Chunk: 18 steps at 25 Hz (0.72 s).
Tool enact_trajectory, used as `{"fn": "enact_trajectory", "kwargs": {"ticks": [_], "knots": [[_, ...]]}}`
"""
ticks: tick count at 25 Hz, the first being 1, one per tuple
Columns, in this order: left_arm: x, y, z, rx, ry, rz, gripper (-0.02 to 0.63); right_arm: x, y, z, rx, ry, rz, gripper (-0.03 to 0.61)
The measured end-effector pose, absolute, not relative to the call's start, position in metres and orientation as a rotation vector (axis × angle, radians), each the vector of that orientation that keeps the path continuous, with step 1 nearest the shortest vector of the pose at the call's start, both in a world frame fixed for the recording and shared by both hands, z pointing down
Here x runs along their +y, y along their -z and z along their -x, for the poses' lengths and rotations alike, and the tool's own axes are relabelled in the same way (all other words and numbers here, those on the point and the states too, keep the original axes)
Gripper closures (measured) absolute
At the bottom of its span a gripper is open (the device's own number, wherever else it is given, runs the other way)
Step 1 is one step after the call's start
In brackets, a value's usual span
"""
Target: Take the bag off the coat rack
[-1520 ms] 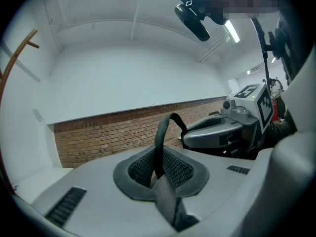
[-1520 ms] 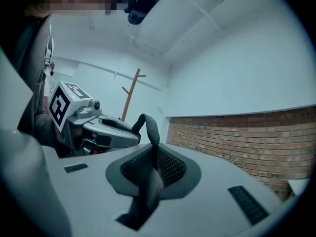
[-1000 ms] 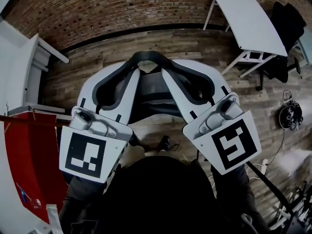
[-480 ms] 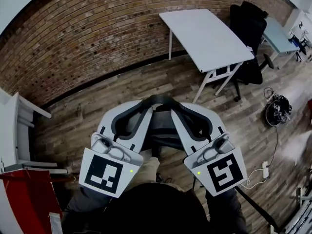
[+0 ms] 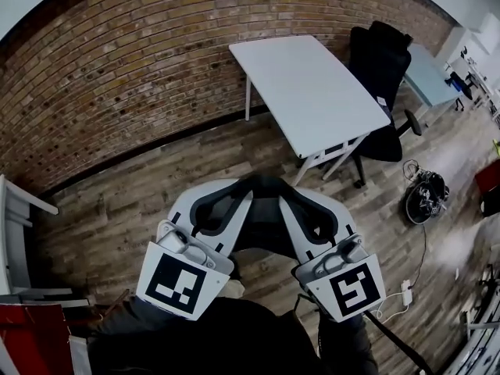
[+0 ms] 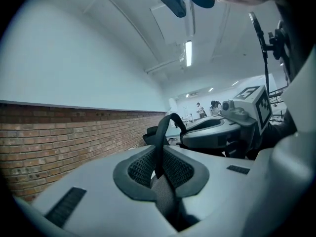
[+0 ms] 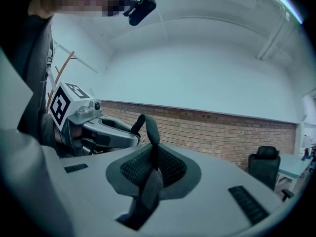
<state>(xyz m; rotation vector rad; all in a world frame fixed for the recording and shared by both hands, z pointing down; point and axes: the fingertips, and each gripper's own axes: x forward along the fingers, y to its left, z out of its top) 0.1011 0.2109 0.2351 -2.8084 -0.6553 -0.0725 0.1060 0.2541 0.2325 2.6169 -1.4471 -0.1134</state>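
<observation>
Left claw [image 5: 223, 201]: closed on the strap [image 5: 262, 182]; in the left gripper view the webbing runs straight down between the ribbed pads.
Right claw [image 5: 308, 205]: likewise clamped on the strap, with the band pinched between its pads.
Strap axis: it arches from one claw across to the other, side to side in front of the person. Both claws sit level and near each other, and neither is closer to the load.
Bag [image 5: 258, 229]: dark body hanging below the arch, between the two claws and above the wooden floor [image 5: 141, 201]. It touches no hook.
Judgement: the bag looks free of the rack, so what remains is probably carrying it off or setting it down.
Coat rack [image 7: 63, 64]: probably the thin wooden prongs behind the person's shoulder in the right gripper view, well apart from the bag.
Farther off: white table [image 5: 312, 92], black office chair [image 5: 383, 61], brick wall [image 5: 141, 69].
Hidden: the claws cover most of the bag. Its shape, its bottom edge and where the strap joins it cannot be made out, and the rack's post and base are cut off.
</observation>
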Motion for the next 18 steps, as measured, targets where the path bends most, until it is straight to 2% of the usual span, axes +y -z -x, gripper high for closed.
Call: {"fn": "enact_trajectory", "kwargs": {"ticks": [18], "knots": [[0.115, -0.212, -0.237, -0.419, 0.087, 2.840, 0.565, 0.157, -0.212, -0.250, -1.638, 0.166, -2.549, 0.543]]}}
